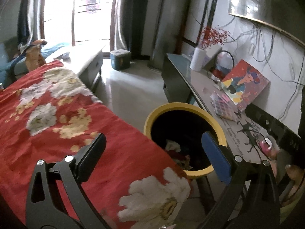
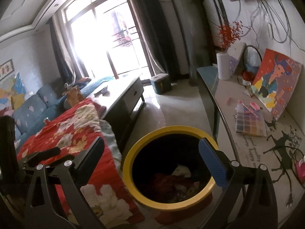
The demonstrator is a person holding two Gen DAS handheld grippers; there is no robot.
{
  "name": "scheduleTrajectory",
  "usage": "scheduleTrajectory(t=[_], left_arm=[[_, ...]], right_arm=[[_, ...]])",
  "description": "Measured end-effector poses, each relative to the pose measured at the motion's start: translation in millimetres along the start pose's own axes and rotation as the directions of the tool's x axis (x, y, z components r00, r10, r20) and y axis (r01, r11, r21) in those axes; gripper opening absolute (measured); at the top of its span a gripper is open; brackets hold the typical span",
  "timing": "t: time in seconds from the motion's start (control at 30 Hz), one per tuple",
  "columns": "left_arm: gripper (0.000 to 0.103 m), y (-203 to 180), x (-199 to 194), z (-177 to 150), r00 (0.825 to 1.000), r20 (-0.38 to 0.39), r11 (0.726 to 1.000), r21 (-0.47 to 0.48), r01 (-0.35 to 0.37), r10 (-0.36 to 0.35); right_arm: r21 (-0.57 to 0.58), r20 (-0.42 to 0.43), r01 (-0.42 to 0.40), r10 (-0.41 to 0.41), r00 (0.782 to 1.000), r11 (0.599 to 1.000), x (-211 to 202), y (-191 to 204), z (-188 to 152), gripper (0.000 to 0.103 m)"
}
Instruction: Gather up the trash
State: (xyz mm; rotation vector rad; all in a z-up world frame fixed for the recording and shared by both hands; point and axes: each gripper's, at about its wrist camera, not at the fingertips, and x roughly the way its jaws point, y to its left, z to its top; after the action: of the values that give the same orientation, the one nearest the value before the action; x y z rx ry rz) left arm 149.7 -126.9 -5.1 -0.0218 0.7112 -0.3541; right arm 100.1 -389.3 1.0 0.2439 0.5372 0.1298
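A round bin with a yellow rim [image 1: 183, 106] [image 2: 169, 128] stands on the floor between a red flowered quilt and a side table. Crumpled paper and red scraps [image 1: 176, 150] [image 2: 179, 181] lie inside it. My left gripper [image 1: 154, 148] hangs open above the quilt's edge and the bin's near rim, nothing between its fingers. My right gripper [image 2: 151, 152] stands wide open over the bin's mouth, also empty. The left gripper's black frame [image 2: 43, 156] shows at the left in the right wrist view.
The red quilt [image 1: 57, 114] [image 2: 76, 133] covers a surface at left. A side table [image 1: 238, 133] [image 2: 247, 143] at right carries a painted canvas [image 1: 246, 82], a paint palette [image 2: 249, 122], a white vase [image 2: 225, 66] and a pink object [image 1: 266, 145]. A low cabinet [image 2: 124, 95] and sofa [image 2: 34, 110] stand beyond.
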Motion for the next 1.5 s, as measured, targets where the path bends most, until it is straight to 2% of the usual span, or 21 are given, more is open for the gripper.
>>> scheduleTrajectory(t=[0.23,0.4,0.67,0.87,1.03,1.2,1.5], left_arm=[[0.092,26.6,-34.0,-13.7,0.994,0.058,0.995,-0.034,-0.091,0.092],[0.092,45.3,-57.4,-26.2,0.985,0.093,0.987,-0.079,-0.139,0.146],[0.092,63.2,-91.9,-47.9,0.966,0.174,0.978,-0.12,-0.173,0.192],[0.092,70.2,-112.0,-66.8,0.94,0.234,0.965,-0.143,-0.218,0.247],[0.092,73.6,-117.6,-81.9,0.928,0.253,0.958,-0.151,-0.242,0.274],[0.092,71.5,-120.7,-85.2,0.918,0.274,0.956,-0.143,-0.257,0.288],[0.092,71.4,-120.9,-87.0,0.913,0.287,0.955,-0.143,-0.258,0.29]], right_arm=[[-0.062,0.029,-0.035,0.037,0.999,0.997,-9.7,38.0,-10.6,0.096],[-0.113,0.088,-0.041,0.051,0.995,0.993,-18.2,66.1,-26.1,0.096],[-0.175,0.224,-0.028,0.068,0.972,0.984,-33.6,99.1,-52.7,0.097],[-0.198,0.291,-0.036,0.094,0.952,0.98,-43.9,113.7,-68.1,0.097],[-0.24,0.303,-0.047,0.121,0.945,0.97,-44.5,123.1,-76.2,0.097],[-0.236,0.308,-0.041,0.115,0.944,0.971,-44.2,125.4,-78.6,0.097],[-0.208,0.287,-0.031,0.092,0.953,0.978,-34.4,123.7,-81.6,0.097]])
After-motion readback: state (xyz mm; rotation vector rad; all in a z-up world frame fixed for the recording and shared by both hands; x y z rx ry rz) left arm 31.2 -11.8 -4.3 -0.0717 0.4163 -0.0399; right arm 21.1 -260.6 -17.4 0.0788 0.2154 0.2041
